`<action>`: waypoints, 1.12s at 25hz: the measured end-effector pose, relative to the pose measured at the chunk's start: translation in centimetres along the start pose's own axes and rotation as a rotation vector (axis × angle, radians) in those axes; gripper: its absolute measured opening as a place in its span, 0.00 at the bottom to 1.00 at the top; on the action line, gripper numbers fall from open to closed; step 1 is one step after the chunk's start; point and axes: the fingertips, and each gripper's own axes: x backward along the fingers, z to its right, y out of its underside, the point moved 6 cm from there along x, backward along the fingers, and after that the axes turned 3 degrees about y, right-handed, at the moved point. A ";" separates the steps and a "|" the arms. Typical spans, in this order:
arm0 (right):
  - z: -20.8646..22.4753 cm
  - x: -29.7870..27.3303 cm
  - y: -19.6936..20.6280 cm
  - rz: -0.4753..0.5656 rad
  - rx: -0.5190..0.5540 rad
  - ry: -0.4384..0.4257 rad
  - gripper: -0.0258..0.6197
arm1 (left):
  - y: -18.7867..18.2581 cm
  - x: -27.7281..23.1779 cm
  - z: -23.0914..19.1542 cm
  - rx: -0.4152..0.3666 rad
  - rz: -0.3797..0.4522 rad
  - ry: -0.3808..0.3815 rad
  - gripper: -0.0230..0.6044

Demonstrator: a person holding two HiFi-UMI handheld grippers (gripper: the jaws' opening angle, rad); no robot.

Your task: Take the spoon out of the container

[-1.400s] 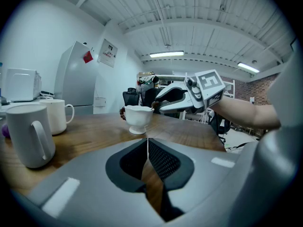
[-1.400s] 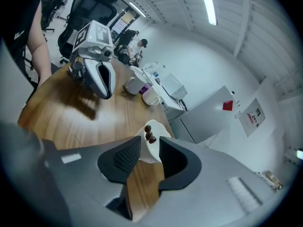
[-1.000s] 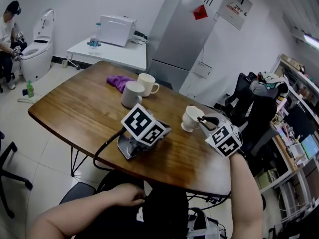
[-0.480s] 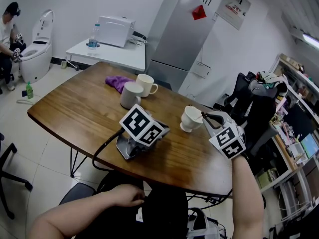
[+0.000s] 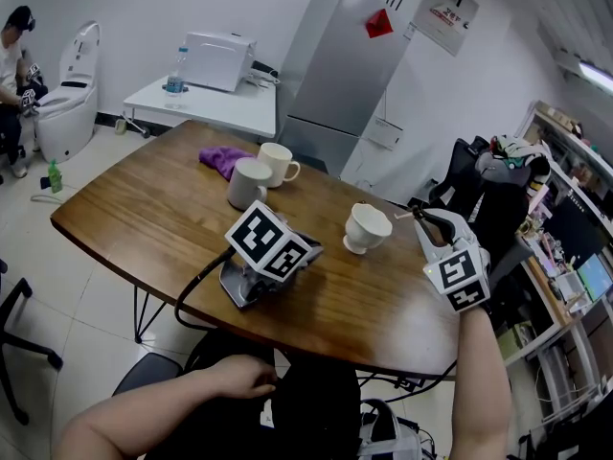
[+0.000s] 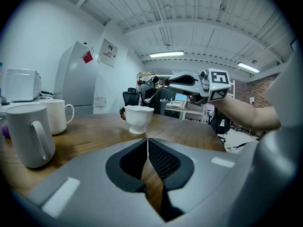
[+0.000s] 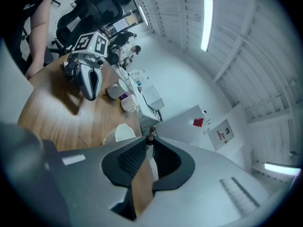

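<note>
The white cup (image 5: 367,228) stands on the table (image 5: 144,218) with nothing visible inside it. Two mugs (image 5: 249,182) stand far left of it, and what they hold cannot be told. The right tool (image 5: 421,217) pinches the spoon (image 6: 148,97) by its handle, jaws almost together on it. The spoon hangs in the air just right of the cup, clear of the rim, bowl end toward the cup. The left tool (image 5: 287,257) lies on the table near-left of the cup, jaws pressed together and empty.
</note>
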 end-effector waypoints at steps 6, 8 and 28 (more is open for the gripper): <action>-0.2 0.4 2.4 -0.051 0.014 0.012 0.11 | 0.0 0.0 0.0 -0.001 0.000 0.001 0.06; -0.5 0.3 3.3 -0.070 0.017 0.008 0.11 | 0.0 0.0 0.0 0.000 0.000 0.000 0.06; -6.9 0.0 11.2 -0.268 0.189 -0.107 0.11 | 0.0 0.2 0.1 -0.001 0.001 0.000 0.06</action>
